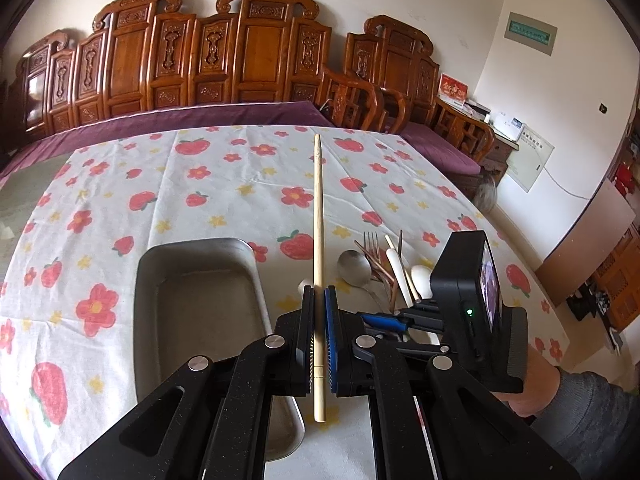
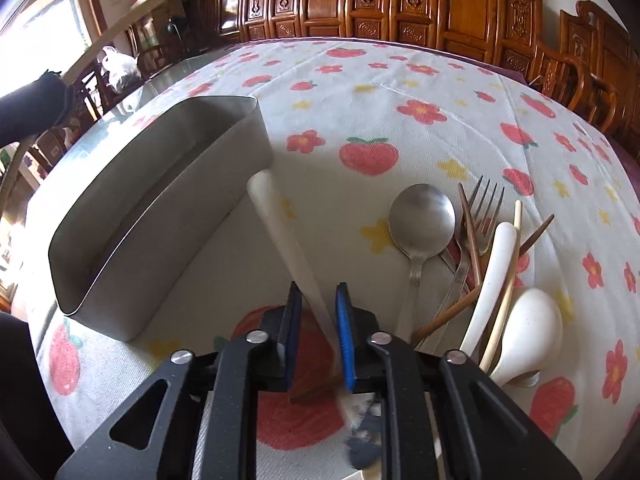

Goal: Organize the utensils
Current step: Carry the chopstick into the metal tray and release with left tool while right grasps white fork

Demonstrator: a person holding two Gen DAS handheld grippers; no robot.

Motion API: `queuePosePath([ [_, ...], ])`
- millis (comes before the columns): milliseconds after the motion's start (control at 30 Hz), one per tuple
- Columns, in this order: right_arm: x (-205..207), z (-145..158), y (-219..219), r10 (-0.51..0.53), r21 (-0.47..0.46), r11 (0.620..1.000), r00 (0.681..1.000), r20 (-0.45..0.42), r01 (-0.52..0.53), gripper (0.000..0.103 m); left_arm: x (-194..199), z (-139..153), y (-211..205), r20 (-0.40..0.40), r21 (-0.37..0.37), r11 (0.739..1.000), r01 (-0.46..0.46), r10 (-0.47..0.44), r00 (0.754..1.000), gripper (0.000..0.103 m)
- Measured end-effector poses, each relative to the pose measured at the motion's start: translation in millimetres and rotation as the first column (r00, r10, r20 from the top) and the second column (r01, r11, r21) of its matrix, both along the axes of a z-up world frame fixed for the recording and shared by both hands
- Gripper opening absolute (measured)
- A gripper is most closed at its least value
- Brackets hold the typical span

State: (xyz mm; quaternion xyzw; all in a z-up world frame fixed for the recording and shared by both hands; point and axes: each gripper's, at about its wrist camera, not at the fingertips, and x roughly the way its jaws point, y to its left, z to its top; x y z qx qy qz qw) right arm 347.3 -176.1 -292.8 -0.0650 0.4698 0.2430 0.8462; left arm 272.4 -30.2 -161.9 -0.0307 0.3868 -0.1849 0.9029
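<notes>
Beside the utensil pile (image 2: 472, 264), the steel tray (image 2: 160, 208) holds nothing visible.

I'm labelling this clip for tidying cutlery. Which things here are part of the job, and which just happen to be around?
Job: bamboo chopstick, white handle, metal tray, metal spoon, fork, white spoon.
Around: floral tablecloth, carved wooden bench, red card.

Each tool is matte black with a faint speckle: two slotted linkage arms on either side, joined by round silver pivot screws. On the left tool (image 1: 319, 300) the inner pads (image 1: 330, 320) are blue and ribbed. The right tool (image 2: 318, 300) matches. Behind it sit a black camera block with a green light and a grey sleeve (image 1: 592, 416).
</notes>
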Motion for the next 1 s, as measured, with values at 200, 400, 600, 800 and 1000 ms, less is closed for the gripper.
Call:
queuePosePath([
  [200, 0.8, 18.0, -23.3, -0.077, 0.075, 0.994, 0.997, 0.027, 0.074, 0.008, -7.6, 9.0, 9.6, 0.027, 0.006, 1.0, -0.016, 0.016, 1.0, 0.004],
  [400, 0.8, 51.6, -38.6, -0.14, 0.161, 0.979, 0.987, 0.073, 0.127, 0.008, -13.2, 11.2, 21.5, 0.036, 0.015, 0.999, -0.033, 0.032, 0.999, 0.004],
  [600, -1.7, 79.6, -31.7, -0.143, 0.178, 0.977, 0.982, 0.121, 0.12, 0.008, -14.9, 0.9, 35.1, 0.006, 0.027, 0.999, -0.046, 0.046, 0.999, 0.004],
  [800, -12.6, 89.2, -10.6, -0.103, 0.165, 0.983, 0.986, 0.132, 0.08, 0.008, -7.5, -23.9, 47.5, -0.069, 0.064, 0.997, -0.052, 0.057, 0.996, 0.004],
  [1000, -19.7, 91.5, 10.3, -0.061, 0.157, 0.987, 0.99, 0.127, 0.041, 0.008, -2.0, -50.6, 53.1, -0.135, 0.123, 0.991, -0.05, 0.067, 0.989, 0.004],
])
